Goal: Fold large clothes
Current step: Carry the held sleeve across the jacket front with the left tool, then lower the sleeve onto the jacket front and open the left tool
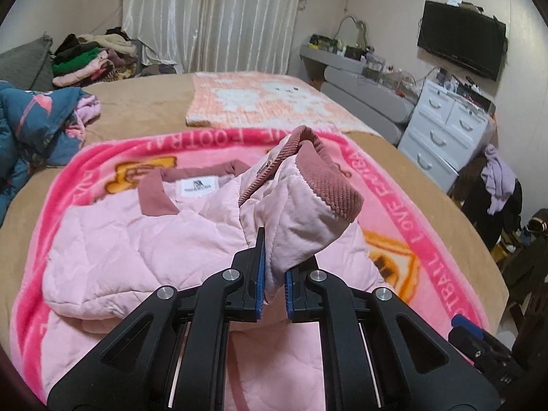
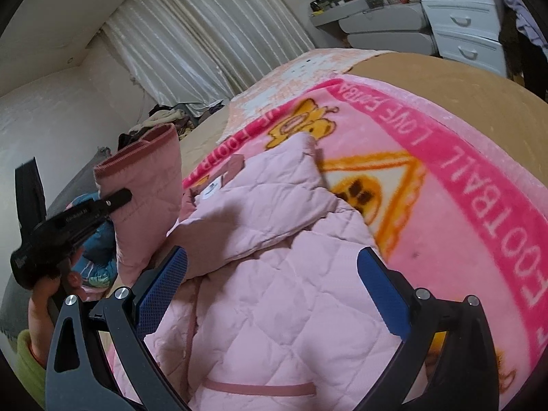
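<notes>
we folding sleeve [image 1: 301,202] across pink jacket [image 1: 137,239]: left gripper [image 1: 274,274] pinching cuff, right gripper [image 2: 274,284] gaping, empty; next, laying sleeve flat.

Right gripper [image 2: 272,293] jaws spread over pink quilted jacket [image 2: 274,308]; left gripper [image 2: 113,202] apparently pinches its sleeve [image 2: 147,185].

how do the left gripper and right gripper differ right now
The left gripper is shut on the sleeve of the pink quilted jacket, holding its ribbed cuff up off the bed. The right gripper is open, its fingers spread wide over the jacket's body, gripping nothing. Both have black arms with blue pads and are over the same jacket on the pink blanket.
</notes>
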`<state>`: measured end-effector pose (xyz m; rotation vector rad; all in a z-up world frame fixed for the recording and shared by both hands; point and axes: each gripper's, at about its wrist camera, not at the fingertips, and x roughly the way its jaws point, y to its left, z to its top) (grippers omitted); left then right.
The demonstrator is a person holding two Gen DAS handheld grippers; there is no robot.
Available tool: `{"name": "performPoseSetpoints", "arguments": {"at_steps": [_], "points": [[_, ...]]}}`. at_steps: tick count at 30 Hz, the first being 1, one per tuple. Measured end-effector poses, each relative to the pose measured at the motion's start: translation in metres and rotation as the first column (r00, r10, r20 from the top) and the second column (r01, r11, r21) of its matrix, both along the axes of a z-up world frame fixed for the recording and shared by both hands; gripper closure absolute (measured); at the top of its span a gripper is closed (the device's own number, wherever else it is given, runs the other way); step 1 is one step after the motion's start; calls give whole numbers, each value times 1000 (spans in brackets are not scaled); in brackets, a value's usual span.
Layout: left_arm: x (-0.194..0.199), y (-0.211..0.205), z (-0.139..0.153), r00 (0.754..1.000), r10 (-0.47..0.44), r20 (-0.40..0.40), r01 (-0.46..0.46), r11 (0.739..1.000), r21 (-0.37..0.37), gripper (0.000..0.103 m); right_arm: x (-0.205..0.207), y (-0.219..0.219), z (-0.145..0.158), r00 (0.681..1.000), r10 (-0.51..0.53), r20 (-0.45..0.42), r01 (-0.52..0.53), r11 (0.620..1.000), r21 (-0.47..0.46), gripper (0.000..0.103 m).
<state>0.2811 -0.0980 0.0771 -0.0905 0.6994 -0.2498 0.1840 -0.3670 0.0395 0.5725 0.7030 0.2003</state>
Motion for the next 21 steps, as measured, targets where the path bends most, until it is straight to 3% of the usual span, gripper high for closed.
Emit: {"name": "performPoseSetpoints", "arguments": {"at_steps": [15,21], "points": [[10,-48,-58,994,-63,-95,74,990,121,91,6,-12,-19,998,-35,-43,34,999,-29,4],[3,-65,-90,982,-98,-162,133,966,222,70,9,-14,-24,998,-39,-58,37,999,-26,4]]}}
